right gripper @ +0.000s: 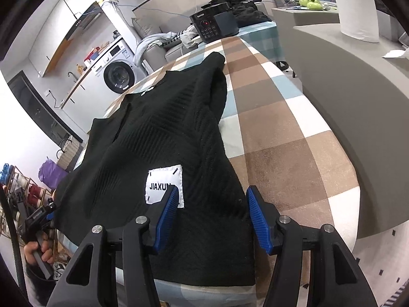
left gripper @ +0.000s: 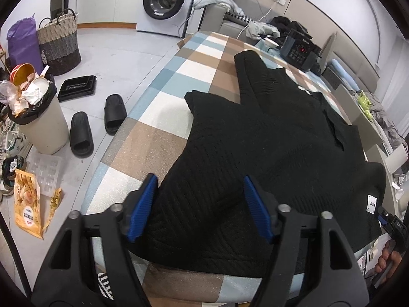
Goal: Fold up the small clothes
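Black knitted sweater (left gripper: 268, 133) spread flat on a checked worktop (left gripper: 163, 81), hem toward the near edge, sleeves reaching away. White label (right gripper: 165, 185) with dark letters sewn near the hem.

Left tongs (left gripper: 200, 206) about half open over the hem's left corner, blue pads (left gripper: 141, 208) set astride a raised ridge of knit. Cloth between the pads; whether they press on it cannot be told, though both appear just clear of the fabric.

Right tongs (right gripper: 212, 215) likewise about half open over the hem's right corner, just beside the sweater's right edge. Left pad (right gripper: 166, 217) overlapping the label's corner in that view, right pad near the edge where knit meets checked cloth. Gap visible between pads and cloth; nothing pinched.

Seen from the left camera: a hand (left gripper: 388, 258) at the far right on the other tool's handle. Seen from the right camera: a hand (right gripper: 35, 250) at the lower left doing the same.

Black cooker (right gripper: 214, 23) with a red light at the worktop's far end, well apart from the sweater. Washing machine (left gripper: 166, 2) against the far wall. Pair of black slippers (left gripper: 97, 125), full bin (left gripper: 35, 117) and woven basket (left gripper: 60, 43) on the floor to the left.
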